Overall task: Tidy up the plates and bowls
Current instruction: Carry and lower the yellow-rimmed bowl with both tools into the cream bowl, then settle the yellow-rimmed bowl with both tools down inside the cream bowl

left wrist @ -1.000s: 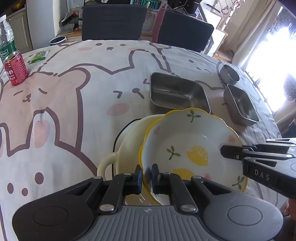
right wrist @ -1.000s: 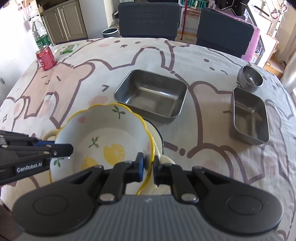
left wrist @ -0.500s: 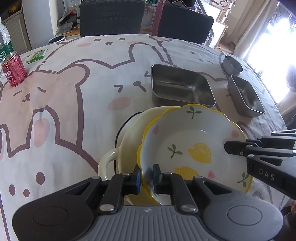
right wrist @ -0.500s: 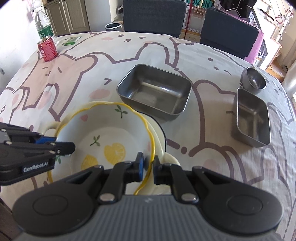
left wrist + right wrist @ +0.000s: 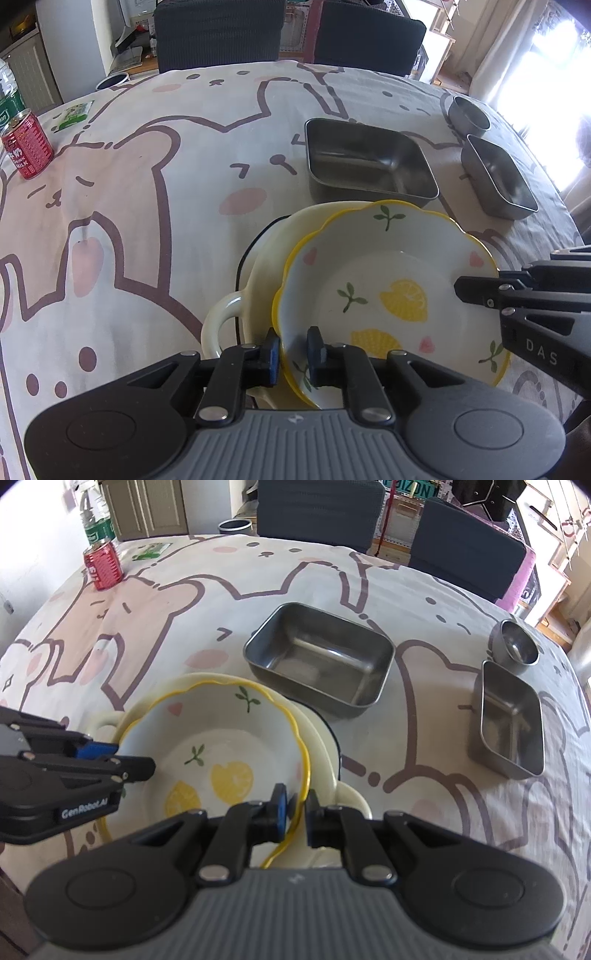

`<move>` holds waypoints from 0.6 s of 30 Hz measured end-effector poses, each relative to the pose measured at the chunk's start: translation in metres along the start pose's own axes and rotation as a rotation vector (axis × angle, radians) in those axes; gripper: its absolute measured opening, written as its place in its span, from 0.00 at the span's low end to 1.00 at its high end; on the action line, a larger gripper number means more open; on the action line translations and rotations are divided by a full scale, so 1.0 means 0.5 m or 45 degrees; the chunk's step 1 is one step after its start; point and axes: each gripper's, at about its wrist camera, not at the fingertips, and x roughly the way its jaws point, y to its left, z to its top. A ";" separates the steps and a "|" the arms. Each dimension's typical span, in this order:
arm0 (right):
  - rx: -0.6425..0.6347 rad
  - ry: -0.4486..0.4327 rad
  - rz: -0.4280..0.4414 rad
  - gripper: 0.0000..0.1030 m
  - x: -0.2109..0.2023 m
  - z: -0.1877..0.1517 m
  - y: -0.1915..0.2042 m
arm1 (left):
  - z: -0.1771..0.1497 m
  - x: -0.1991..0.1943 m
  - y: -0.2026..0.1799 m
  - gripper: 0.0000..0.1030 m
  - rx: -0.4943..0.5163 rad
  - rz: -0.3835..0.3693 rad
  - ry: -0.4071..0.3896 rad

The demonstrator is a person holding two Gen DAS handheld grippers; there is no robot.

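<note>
Now your left hand-held gripper [image 5: 291, 356] straddles the lemon bowl [image 5: 391, 295] rim with a visible gap; your right hand-held gripper [image 5: 293, 818] pinches its opposite rim; bowl sits inside the cream dish [image 5: 266, 258] on the desk [image 5: 147, 184]

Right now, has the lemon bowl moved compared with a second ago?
Yes, downward. In the right wrist view the cream dish shows its far rim beyond the lemon bowl, which hid it before.
</note>
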 end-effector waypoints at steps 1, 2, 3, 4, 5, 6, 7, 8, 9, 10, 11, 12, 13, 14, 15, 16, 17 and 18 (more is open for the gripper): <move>-0.003 0.001 -0.003 0.12 0.001 0.000 0.000 | 0.000 0.000 -0.001 0.16 0.006 0.001 0.000; -0.005 0.002 -0.005 0.12 0.001 0.001 0.001 | 0.000 0.001 -0.002 0.16 0.010 0.002 0.002; -0.005 0.003 -0.006 0.12 0.002 0.001 0.001 | -0.001 0.002 -0.003 0.16 0.014 0.003 0.003; -0.006 0.005 -0.006 0.12 0.003 0.002 0.001 | -0.001 0.002 -0.003 0.16 0.019 0.004 0.005; -0.007 0.008 -0.007 0.12 0.004 0.002 0.001 | -0.001 0.003 -0.004 0.16 0.026 0.006 0.007; -0.010 0.012 -0.008 0.12 0.005 0.001 0.001 | -0.001 0.004 -0.007 0.16 0.035 0.009 0.008; -0.012 0.016 -0.009 0.12 0.005 0.001 0.001 | -0.002 0.004 -0.009 0.16 0.045 0.013 0.010; -0.014 0.020 -0.010 0.12 0.008 0.000 0.000 | -0.002 0.005 -0.011 0.16 0.055 0.016 0.013; -0.015 0.025 -0.010 0.12 0.011 0.000 -0.001 | -0.003 0.006 -0.012 0.16 0.061 0.017 0.017; -0.014 0.030 -0.011 0.12 0.012 -0.001 -0.002 | -0.003 0.007 -0.013 0.16 0.067 0.016 0.022; -0.012 0.034 -0.011 0.12 0.015 0.000 -0.002 | -0.003 0.007 -0.014 0.16 0.073 0.018 0.023; -0.013 0.038 -0.012 0.12 0.016 0.000 -0.002 | -0.003 0.006 -0.014 0.16 0.079 0.020 0.023; -0.014 0.039 -0.010 0.12 0.017 0.000 -0.003 | -0.003 0.006 -0.014 0.16 0.079 0.019 0.025; -0.013 0.041 -0.009 0.12 0.018 0.000 -0.003 | -0.002 0.006 -0.012 0.16 0.076 0.016 0.026; -0.014 0.042 -0.008 0.12 0.018 0.000 -0.003 | -0.001 0.007 -0.012 0.16 0.073 0.014 0.028; -0.017 0.042 -0.007 0.12 0.019 0.001 -0.004 | -0.001 0.007 -0.011 0.16 0.071 0.012 0.029; -0.019 0.043 -0.006 0.12 0.019 0.001 -0.004 | -0.001 0.006 -0.011 0.16 0.071 0.011 0.029; -0.019 0.045 -0.003 0.13 0.021 0.001 -0.005 | -0.001 0.006 -0.011 0.16 0.073 0.010 0.029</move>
